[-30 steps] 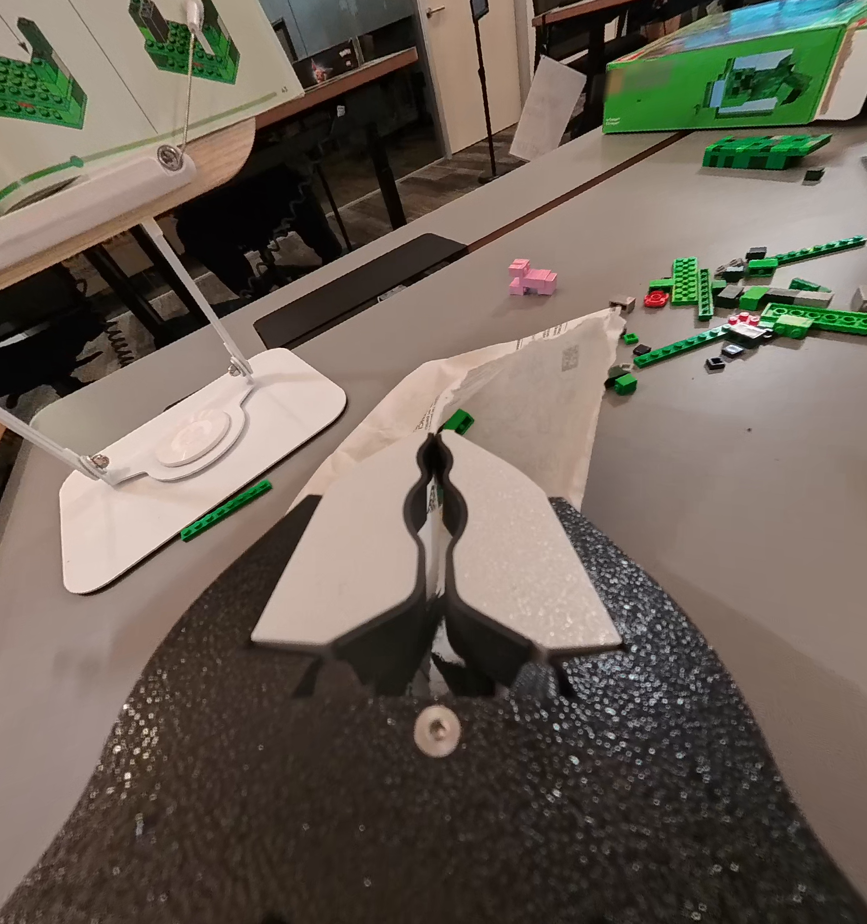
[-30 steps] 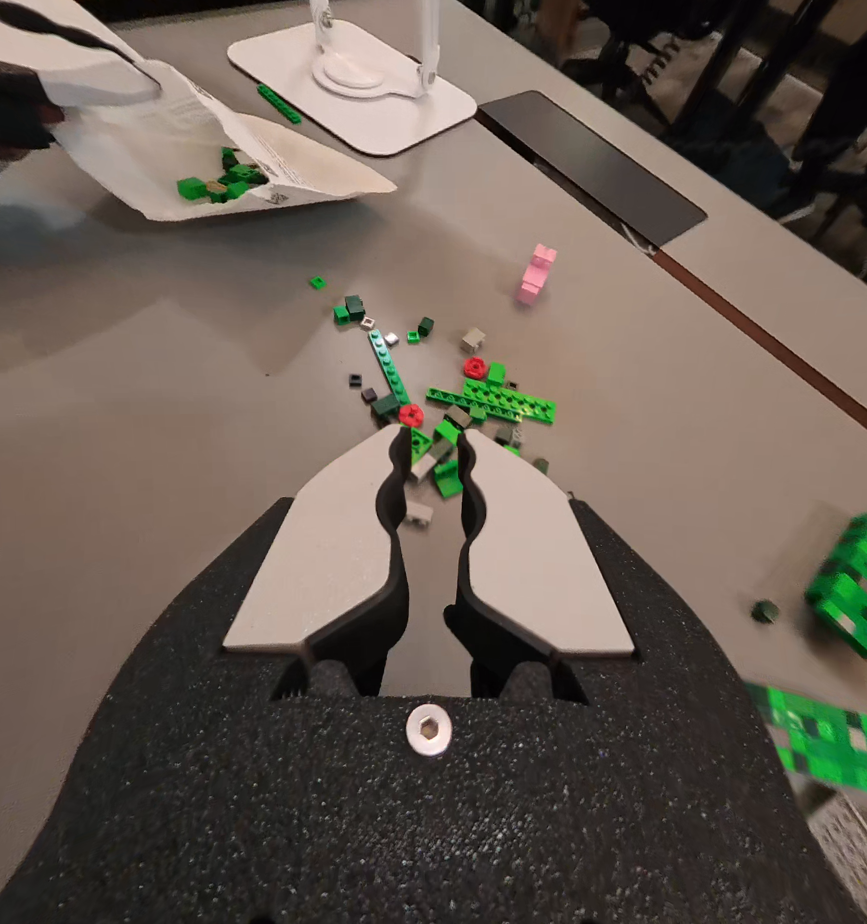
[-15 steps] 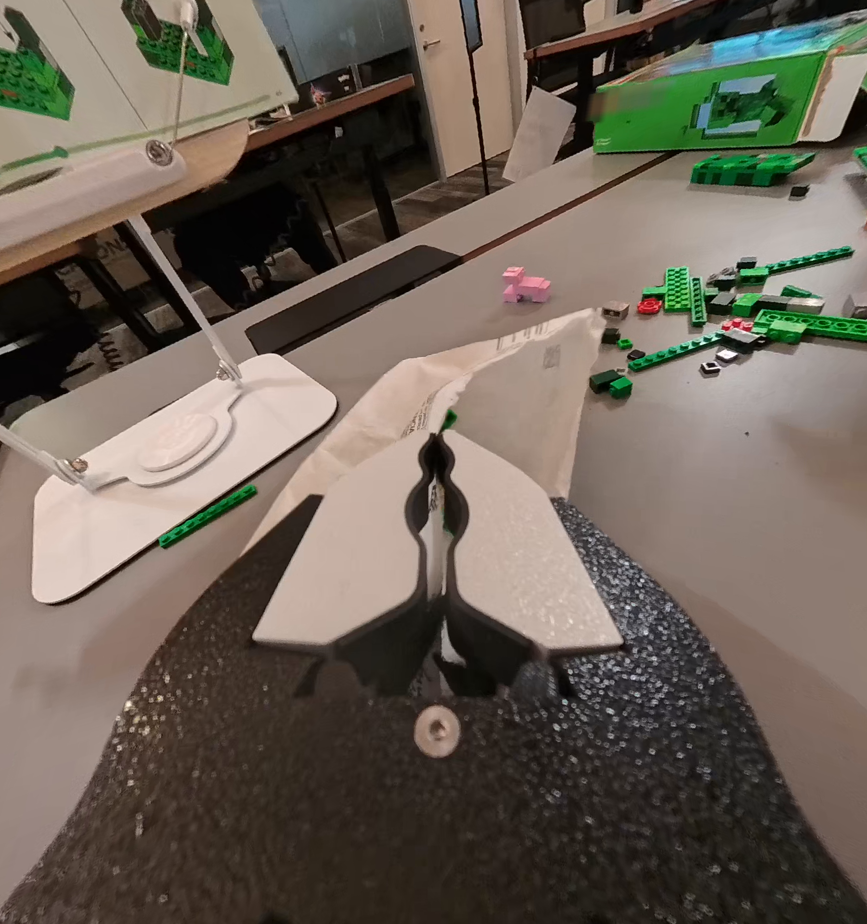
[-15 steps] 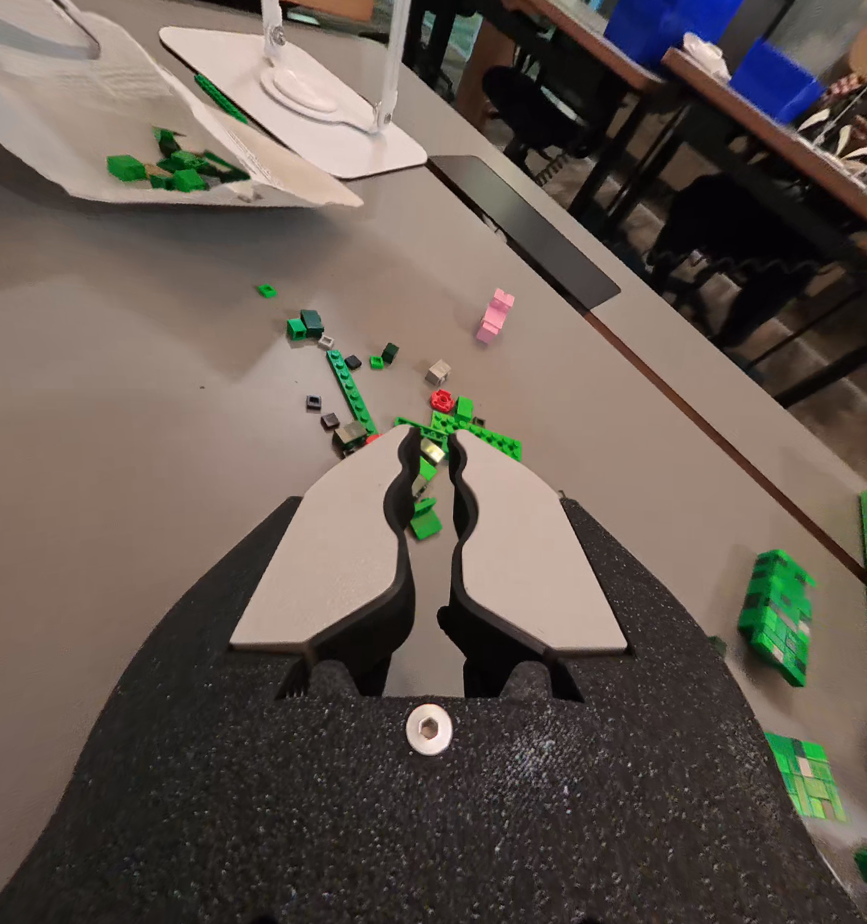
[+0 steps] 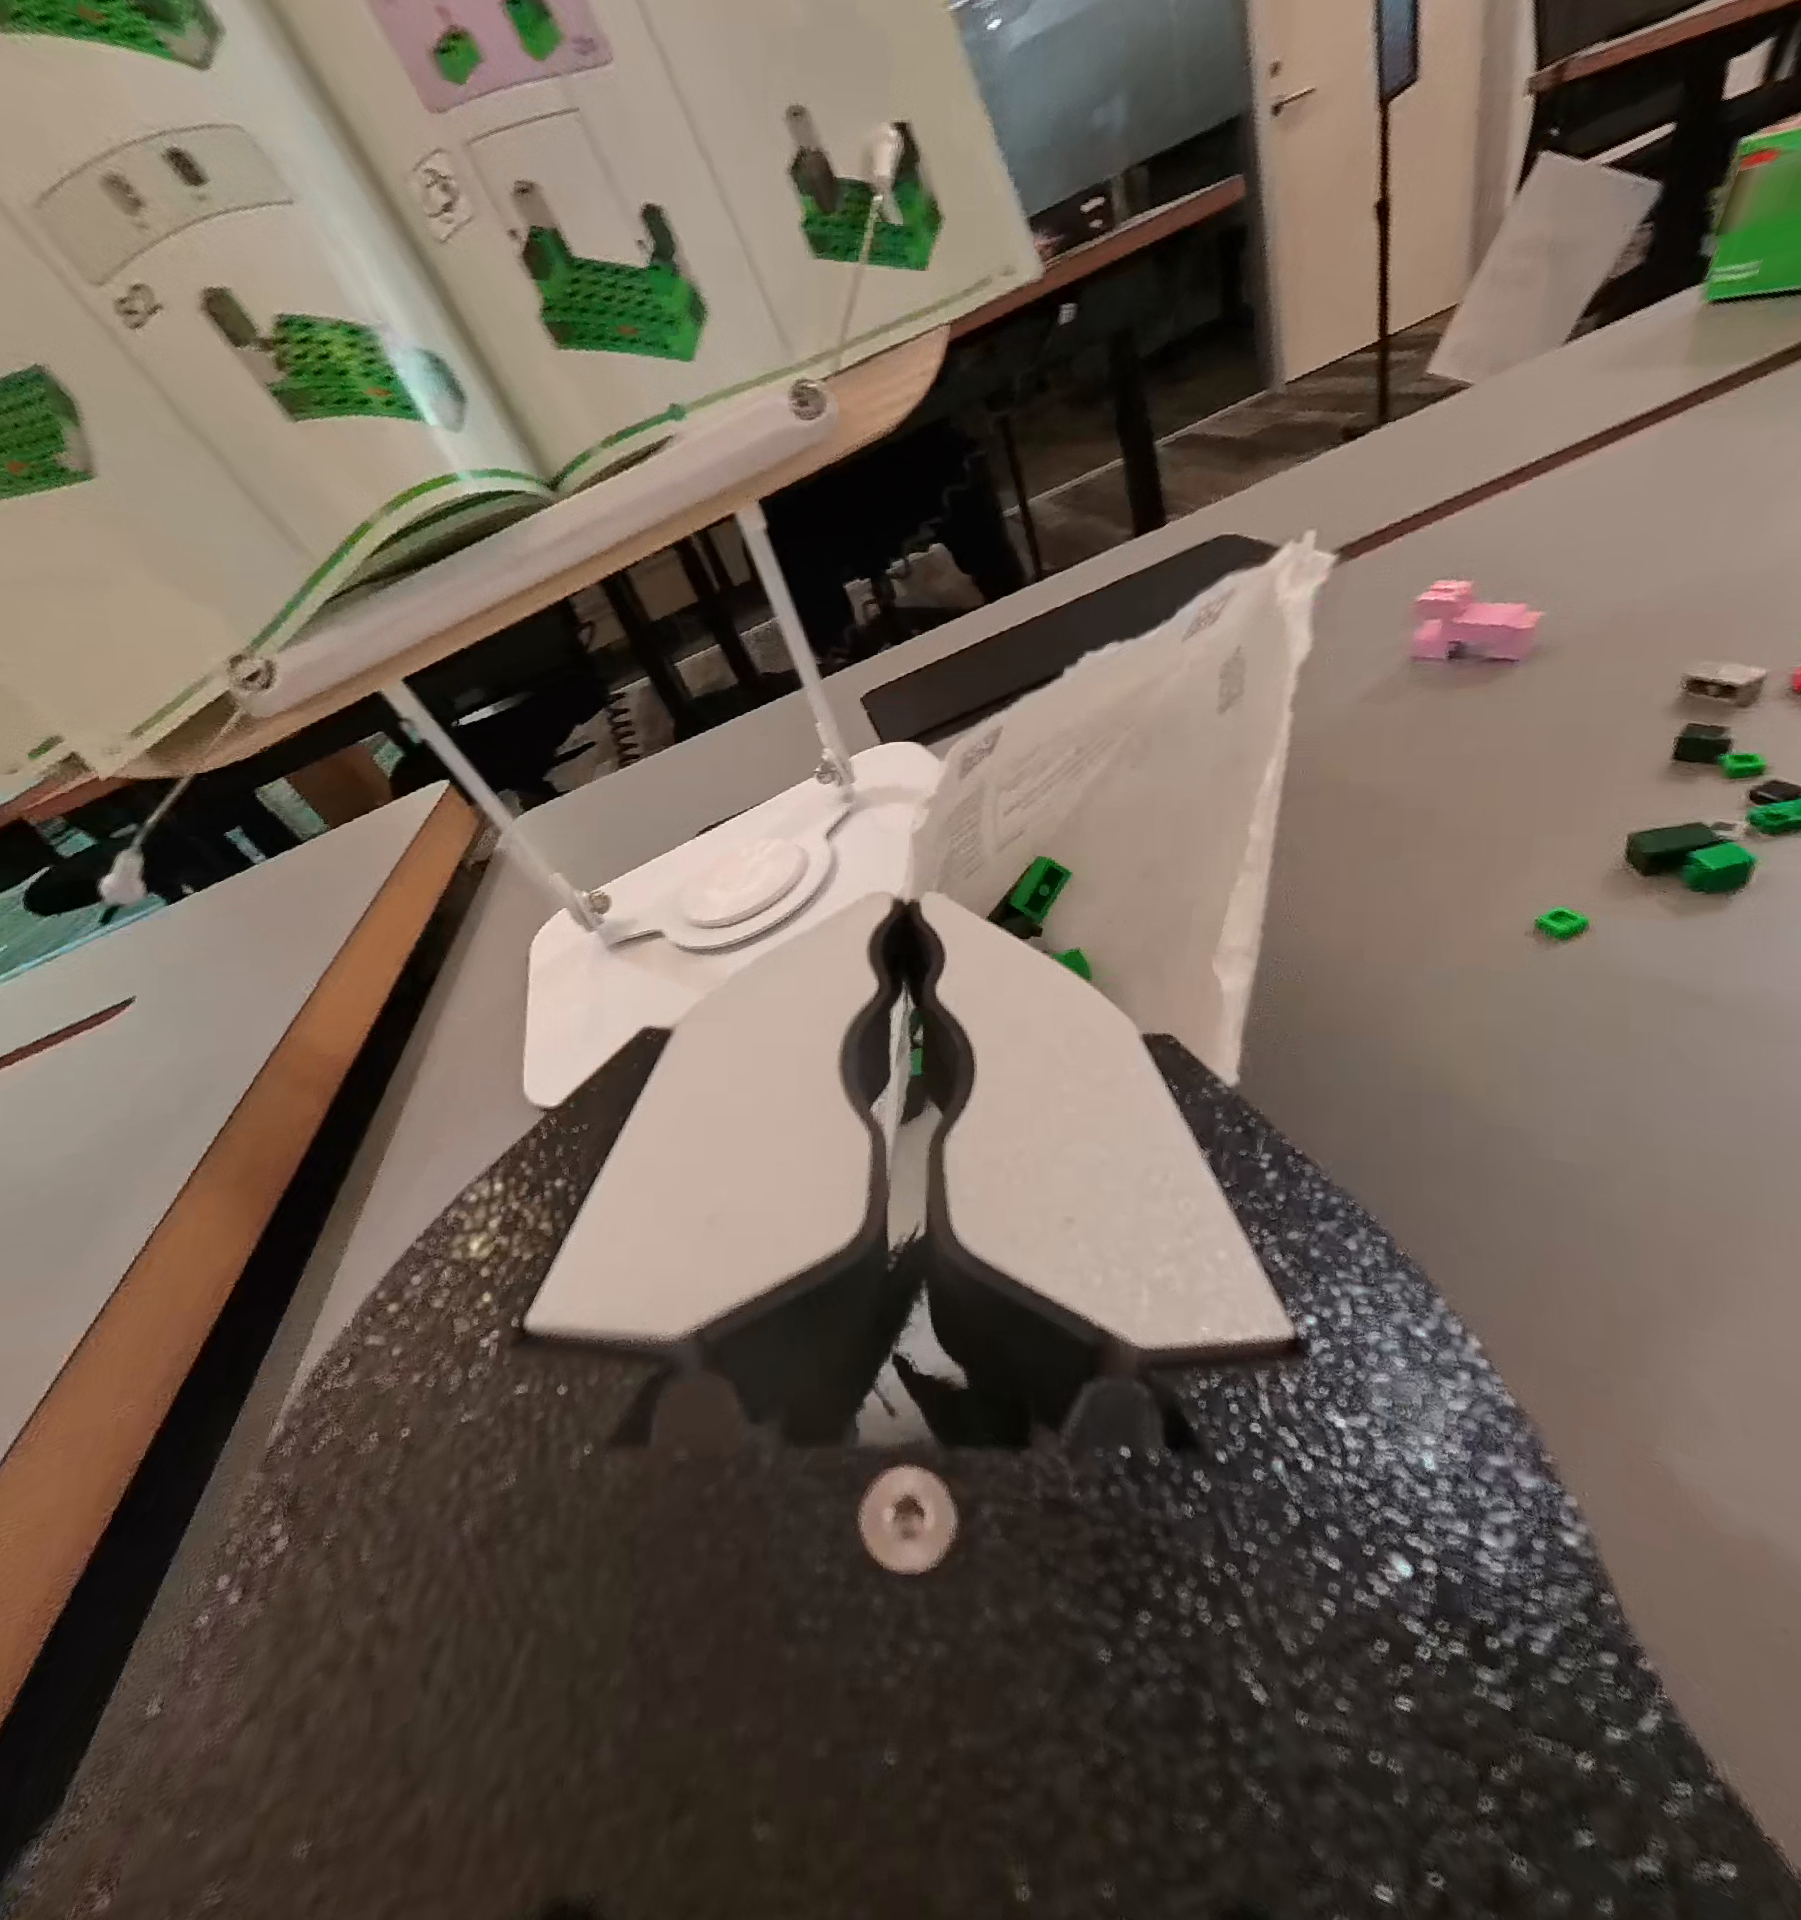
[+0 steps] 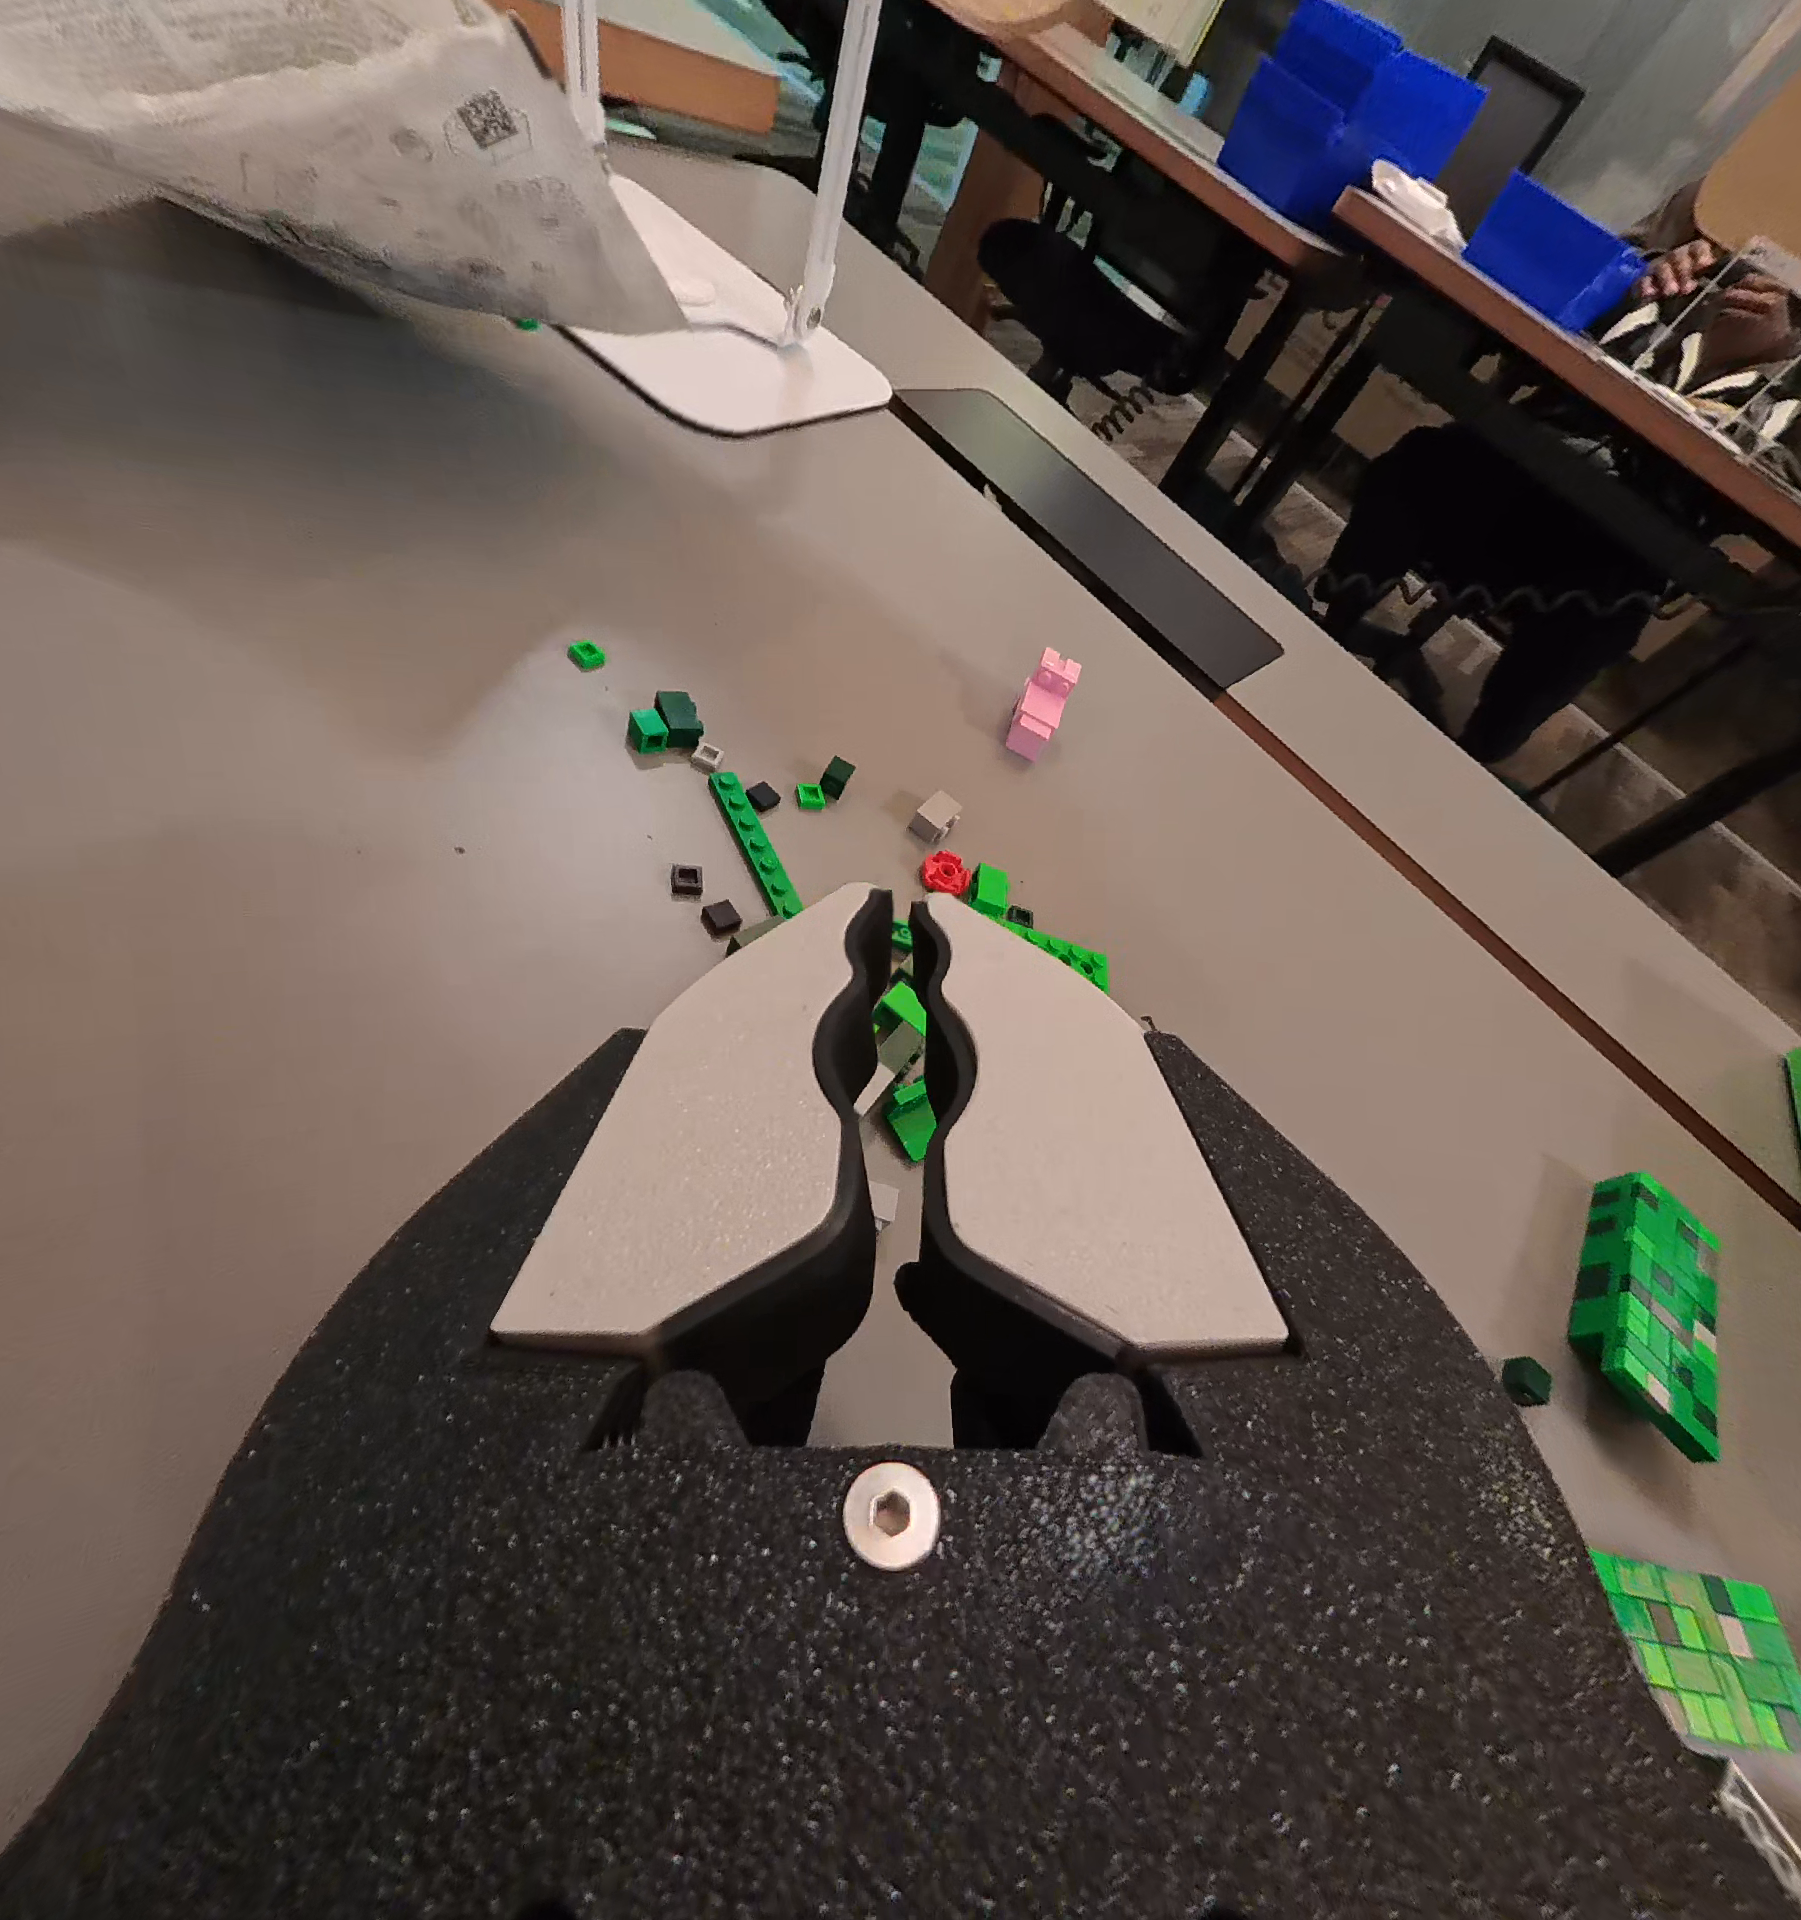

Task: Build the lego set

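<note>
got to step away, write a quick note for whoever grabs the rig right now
Left gripper: shut on the white paper bag, held tilted off the table with green bricks inside.
Right gripper: narrowly open, empty, low over the loose brick pile.
Pink pig stands beyond the pile; built green block lies to the right.
Manual is open on its stand.
Left: empty the bag, continue assembly.

A grey table (image 6: 252, 727) carries a flat white metal stand base (image 6: 761, 374) with 2 thin white rods (image 5: 792, 644) rising from it. A black rectangular panel (image 6: 1083, 530) lies flush in the tabletop. Beyond, blue plastic bins (image 6: 1395, 135) sit on a wood-edged desk (image 6: 1602, 343), dark chairs (image 6: 1104, 281) beneath.
</note>
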`<state>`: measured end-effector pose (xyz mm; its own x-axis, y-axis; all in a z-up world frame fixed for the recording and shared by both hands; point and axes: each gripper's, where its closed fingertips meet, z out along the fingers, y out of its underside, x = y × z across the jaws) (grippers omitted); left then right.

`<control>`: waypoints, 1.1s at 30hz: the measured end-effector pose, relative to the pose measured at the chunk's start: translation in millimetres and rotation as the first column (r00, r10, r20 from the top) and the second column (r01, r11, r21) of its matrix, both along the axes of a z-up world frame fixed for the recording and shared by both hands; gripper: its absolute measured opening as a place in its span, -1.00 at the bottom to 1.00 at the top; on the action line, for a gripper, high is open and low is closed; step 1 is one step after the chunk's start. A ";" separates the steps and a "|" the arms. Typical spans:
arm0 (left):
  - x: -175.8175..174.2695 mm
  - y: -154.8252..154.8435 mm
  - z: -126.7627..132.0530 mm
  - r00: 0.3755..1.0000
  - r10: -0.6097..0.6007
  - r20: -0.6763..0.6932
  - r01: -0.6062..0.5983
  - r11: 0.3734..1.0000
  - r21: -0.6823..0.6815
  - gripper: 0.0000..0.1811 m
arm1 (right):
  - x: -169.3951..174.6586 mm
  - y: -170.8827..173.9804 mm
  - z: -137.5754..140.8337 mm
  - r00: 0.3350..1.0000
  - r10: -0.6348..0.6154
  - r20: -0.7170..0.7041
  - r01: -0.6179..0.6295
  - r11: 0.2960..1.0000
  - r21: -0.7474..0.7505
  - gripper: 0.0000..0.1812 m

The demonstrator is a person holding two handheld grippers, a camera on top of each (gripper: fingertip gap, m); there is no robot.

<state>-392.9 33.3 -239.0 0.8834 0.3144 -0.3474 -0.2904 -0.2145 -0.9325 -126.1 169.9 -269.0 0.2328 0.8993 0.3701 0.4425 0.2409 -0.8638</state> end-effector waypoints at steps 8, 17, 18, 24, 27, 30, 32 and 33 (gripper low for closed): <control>-19.2 -19.1 22.2 0.995 0.096 -0.011 -0.094 0.988 0.121 -1.00 | -1.8 -3.9 2.8 0.998 0.021 -0.054 -0.024 0.998 -0.058 -0.98; -9.2 -8.5 11.3 0.999 0.032 -0.010 -0.031 0.998 0.049 -1.00 | -26.0 -50.0 -21.4 0.959 0.284 0.013 -0.275 0.939 -0.206 -0.93; -4.5 -5.4 8.8 0.999 0.017 -0.028 -0.016 0.999 0.037 -1.00 | -32.0 -52.0 -27.6 0.953 0.300 0.031 -0.285 0.929 -0.235 -0.90; 13.4 6.5 0.1 0.995 -0.041 -0.091 0.042 0.999 0.003 -1.00 | -72.5 -49.6 -52.5 0.923 0.330 0.198 -0.263 0.916 -0.302 -0.82; 13.8 8.1 -2.7 0.996 -0.052 -0.079 0.053 0.999 0.004 -1.00 | -91.2 -40.9 -55.4 0.920 0.309 0.242 -0.223 0.919 -0.326 -0.82; 14.2 11.3 -9.6 0.995 -0.067 -0.069 0.066 0.998 -0.019 -1.00 | -111.2 -37.9 -41.3 0.946 0.285 0.157 -0.207 0.899 -0.385 -0.82; 15.3 14.0 -14.0 0.995 -0.076 -0.070 0.073 0.997 -0.039 -1.00 | -120.6 -42.0 -28.6 0.958 0.275 0.077 -0.220 0.882 -0.417 -0.84; 16.7 14.9 -14.9 0.994 -0.086 -0.067 0.083 0.996 -0.043 -1.00 | -123.6 -44.3 -24.1 0.963 0.265 0.036 -0.225 0.877 -0.425 -0.84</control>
